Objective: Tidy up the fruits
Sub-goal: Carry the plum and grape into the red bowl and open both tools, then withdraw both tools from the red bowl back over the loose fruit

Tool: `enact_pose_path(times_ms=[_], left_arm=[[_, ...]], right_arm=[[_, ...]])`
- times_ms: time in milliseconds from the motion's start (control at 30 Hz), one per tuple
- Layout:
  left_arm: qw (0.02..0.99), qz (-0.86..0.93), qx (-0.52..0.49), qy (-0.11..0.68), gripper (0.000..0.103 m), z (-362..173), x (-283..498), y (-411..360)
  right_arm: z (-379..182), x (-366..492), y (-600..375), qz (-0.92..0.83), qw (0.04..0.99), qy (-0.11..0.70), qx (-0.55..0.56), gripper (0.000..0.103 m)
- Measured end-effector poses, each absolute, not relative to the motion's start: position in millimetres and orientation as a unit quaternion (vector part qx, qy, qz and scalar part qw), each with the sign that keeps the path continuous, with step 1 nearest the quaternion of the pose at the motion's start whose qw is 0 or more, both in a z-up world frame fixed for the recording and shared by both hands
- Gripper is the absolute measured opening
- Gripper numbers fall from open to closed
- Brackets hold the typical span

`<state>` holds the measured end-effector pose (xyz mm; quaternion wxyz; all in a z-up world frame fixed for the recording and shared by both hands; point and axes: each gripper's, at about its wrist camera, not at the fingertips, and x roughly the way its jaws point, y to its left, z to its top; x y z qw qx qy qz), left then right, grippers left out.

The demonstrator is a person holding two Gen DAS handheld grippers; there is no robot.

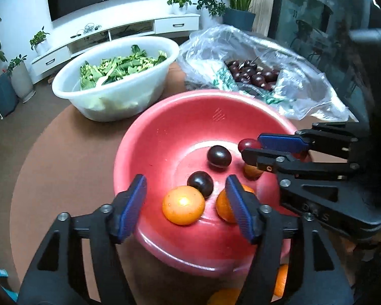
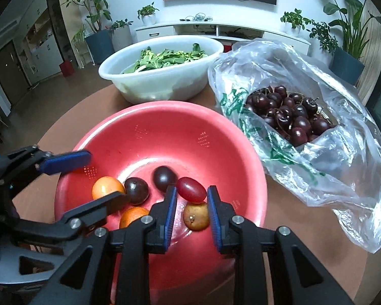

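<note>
Red basin (image 2: 165, 127) on the table (image 1: 63, 139) — directly ahead of both your tools. Contents: two dark plums (image 1: 219, 154), oranges (image 1: 183, 204), one brownish fruit (image 2: 196, 216).

Your right hand-held gripper (image 2: 191, 198): fingers partly apart, an oval red fruit (image 2: 192, 189) between the tips over the basin; whether it is pinched, you cannot tell.

Your left hand-held gripper (image 1: 185, 193): spread wide, empty, above an orange.

Beyond the right hand-held gripper — plastic bag (image 2: 330, 157) of cherries (image 2: 289, 114).

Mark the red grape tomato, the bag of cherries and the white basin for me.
red grape tomato (image 2: 192, 189), right wrist view, middle of its skin.
bag of cherries (image 2: 287, 117), right wrist view, on the cherry pile inside.
white basin (image 1: 119, 94), left wrist view, front outer wall.
</note>
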<state>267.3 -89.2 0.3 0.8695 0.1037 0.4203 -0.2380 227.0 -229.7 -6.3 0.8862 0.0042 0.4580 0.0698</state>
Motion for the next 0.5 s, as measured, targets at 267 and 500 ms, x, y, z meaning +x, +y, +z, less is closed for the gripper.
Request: enact_pose_path(times_ms=[267, 500], left_arm=[[0.887, -0.246, 0.068, 0.384, 0.091, 47, 228, -60], [0.909, -0.234, 0.083, 0.335, 0.103, 77, 160, -16]], right_arm=[[16, 201, -234, 0.069, 0.898, 0.433, 0.021, 0.062], [37, 127, -238, 0.087, 0.913, 0.394, 0.059, 0.077]])
